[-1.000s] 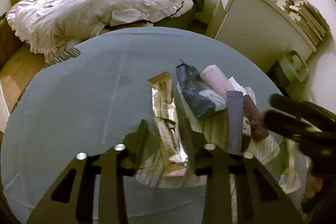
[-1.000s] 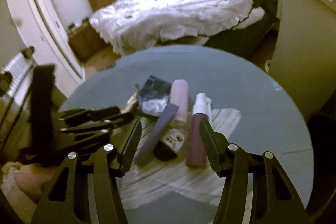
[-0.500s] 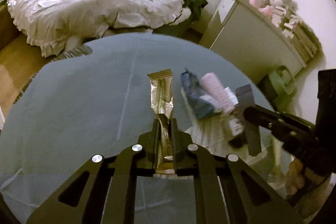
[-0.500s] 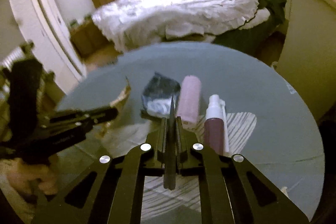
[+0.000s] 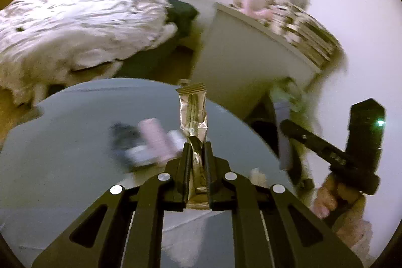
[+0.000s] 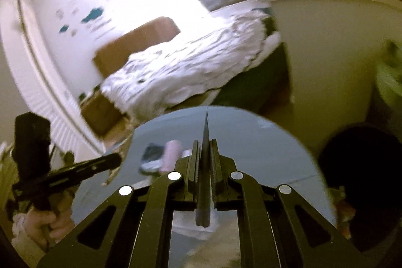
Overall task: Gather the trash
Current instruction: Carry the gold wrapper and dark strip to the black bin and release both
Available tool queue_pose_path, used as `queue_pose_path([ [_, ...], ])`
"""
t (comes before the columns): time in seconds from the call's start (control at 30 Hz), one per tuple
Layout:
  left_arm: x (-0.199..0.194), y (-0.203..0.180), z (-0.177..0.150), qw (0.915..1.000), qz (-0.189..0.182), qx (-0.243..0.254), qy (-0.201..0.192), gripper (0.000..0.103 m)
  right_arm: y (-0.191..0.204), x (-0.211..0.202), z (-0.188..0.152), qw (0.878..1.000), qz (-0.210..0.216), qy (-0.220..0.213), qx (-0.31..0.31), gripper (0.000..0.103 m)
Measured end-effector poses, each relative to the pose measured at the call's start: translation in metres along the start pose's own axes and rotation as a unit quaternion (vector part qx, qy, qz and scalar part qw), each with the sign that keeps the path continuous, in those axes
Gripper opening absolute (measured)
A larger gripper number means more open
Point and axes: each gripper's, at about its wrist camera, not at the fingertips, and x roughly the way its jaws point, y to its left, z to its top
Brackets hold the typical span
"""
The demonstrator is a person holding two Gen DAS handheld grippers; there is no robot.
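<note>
My left gripper is shut on a gold foil wrapper, which sticks up and forward above the round grey table. My right gripper is shut on a flat purple wrapper, seen edge-on and held above the table. The right gripper also shows at the right of the left wrist view, with the purple wrapper hanging in it. A dark blue packet and a pink tube lie blurred on the table; both also show in the right wrist view, the tube to the right.
A white cabinet with books and soft toys stands past the table's far right edge. A bed with a white duvet lies beyond the table. A green bin sits by the cabinet. A dark round shape is at the right.
Both grippers closed on their wrappers, lifted them off the table and swung toward the right. The table items now lie lower left in both views.
</note>
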Motion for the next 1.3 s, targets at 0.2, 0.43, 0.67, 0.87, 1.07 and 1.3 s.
queue_pose_path([
  [0.2,0.044,-0.058,0.013,0.9976,-0.053,0.038,0.024,0.012,-0.072,-0.034,-0.001,0.997,-0.044,-0.037,0.054,0.009],
  [0.43,0.105,-0.115,0.016,0.9901,-0.101,0.072,0.067,0.012,-0.145,-0.050,-0.018,0.988,-0.094,-0.059,0.108,0.009],
  [0.67,0.165,-0.157,0.011,0.9815,-0.125,0.087,0.116,0.012,-0.195,-0.049,-0.032,0.980,-0.115,-0.062,0.153,0.009],
  [0.87,0.201,-0.172,0.002,0.9768,-0.125,0.095,0.145,0.012,-0.226,-0.044,-0.041,0.973,-0.131,-0.054,0.181,0.009],
  [1.07,0.216,-0.181,-0.003,0.9743,-0.127,0.099,0.158,0.012,-0.244,-0.045,-0.047,0.969,-0.145,-0.049,0.196,0.009],
  [1.3,0.222,-0.187,-0.004,0.9745,-0.118,0.102,0.161,0.016,-0.248,-0.047,-0.052,0.966,-0.151,-0.045,0.207,0.020],
])
